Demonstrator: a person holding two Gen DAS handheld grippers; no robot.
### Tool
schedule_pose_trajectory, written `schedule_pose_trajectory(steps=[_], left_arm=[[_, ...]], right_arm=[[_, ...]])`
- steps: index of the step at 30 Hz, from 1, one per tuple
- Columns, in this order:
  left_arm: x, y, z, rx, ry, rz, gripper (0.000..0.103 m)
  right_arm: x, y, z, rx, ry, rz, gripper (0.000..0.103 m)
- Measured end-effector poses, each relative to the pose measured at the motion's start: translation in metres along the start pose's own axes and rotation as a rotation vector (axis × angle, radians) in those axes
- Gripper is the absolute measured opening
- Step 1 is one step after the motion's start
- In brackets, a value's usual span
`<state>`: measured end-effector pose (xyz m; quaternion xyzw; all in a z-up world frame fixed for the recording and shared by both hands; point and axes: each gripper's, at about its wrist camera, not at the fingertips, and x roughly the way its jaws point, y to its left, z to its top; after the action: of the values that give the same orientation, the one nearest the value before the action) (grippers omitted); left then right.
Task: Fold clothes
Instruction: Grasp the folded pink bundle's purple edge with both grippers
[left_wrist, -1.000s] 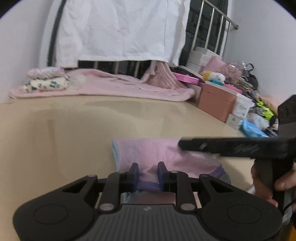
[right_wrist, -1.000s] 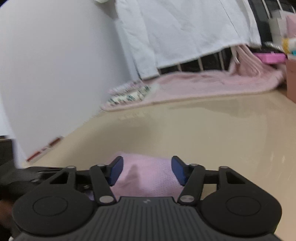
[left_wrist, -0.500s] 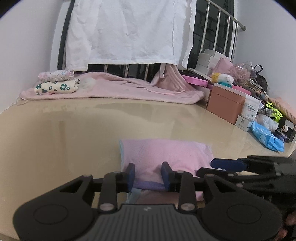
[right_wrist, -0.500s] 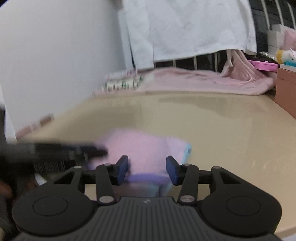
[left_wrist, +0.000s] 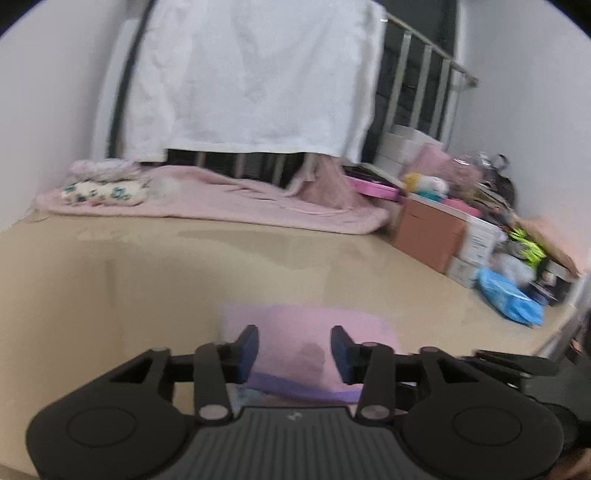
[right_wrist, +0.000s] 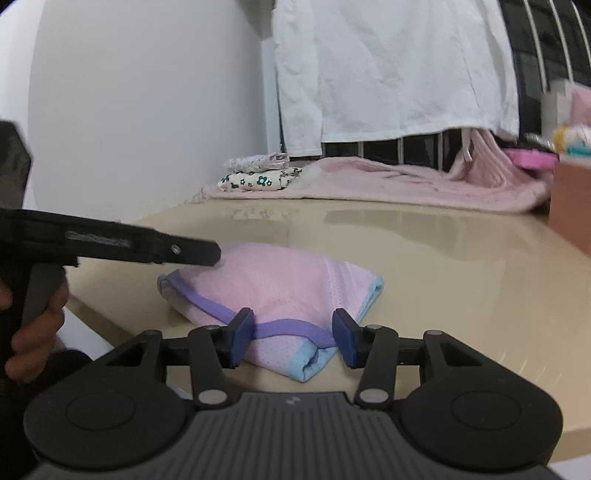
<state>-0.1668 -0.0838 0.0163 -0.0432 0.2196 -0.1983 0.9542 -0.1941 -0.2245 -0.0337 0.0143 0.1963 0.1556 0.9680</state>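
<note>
A small pink mesh garment (right_wrist: 280, 280) with a purple hem and light blue trim lies folded on the beige table (right_wrist: 443, 251). My left gripper (left_wrist: 294, 350) hovers over its near edge (left_wrist: 306, 332). Its jaws are opening, and the blue pads stand clear of the cloth on either side. From the right wrist view, the left gripper (right_wrist: 210, 254) reaches in side-on from the left, its tip at the garment's far left corner, with a hand (right_wrist: 33, 325) on its grip. My right gripper (right_wrist: 293, 332) is open at the garment's front edge, the purple hem showing between its pads.
A pink blanket (left_wrist: 229, 199) lies along the back under a hanging white sheet (left_wrist: 251, 74) and a metal rail. Folded floral clothes (right_wrist: 258, 179) sit at its left end. Boxes (left_wrist: 428, 232) and a blue packet (left_wrist: 509, 299) crowd the right side. The table's front edge is close below.
The left jaws have spread and let go of the purple hem they pinched. The right gripper has dropped lower and moved off to the garment's right front.
</note>
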Motion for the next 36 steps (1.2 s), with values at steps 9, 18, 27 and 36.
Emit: schedule_pose_trajectory(steps=[9, 18, 27, 36], left_arm=[[0.015, -0.001, -0.013, 0.019, 0.074, 0.006, 0.047], [0.01, 0.048, 0.023, -0.202, 0.219, -0.033, 0.055], [0.03, 0.036, 0.025, -0.133, 0.288, -0.028, 0.049], [0.034, 0.034, 0.027, -0.124, 0.327, -0.038, 0.057]], right_arm=[[-0.007, -0.005, -0.006, 0.035, -0.01, 0.008, 0.054], [-0.009, -0.022, 0.026, 0.211, 0.078, 0.008, 0.055], [0.016, -0.002, 0.044, 0.177, 0.185, -0.058, 0.054], [0.022, 0.005, 0.047, 0.19, 0.221, -0.088, 0.054]])
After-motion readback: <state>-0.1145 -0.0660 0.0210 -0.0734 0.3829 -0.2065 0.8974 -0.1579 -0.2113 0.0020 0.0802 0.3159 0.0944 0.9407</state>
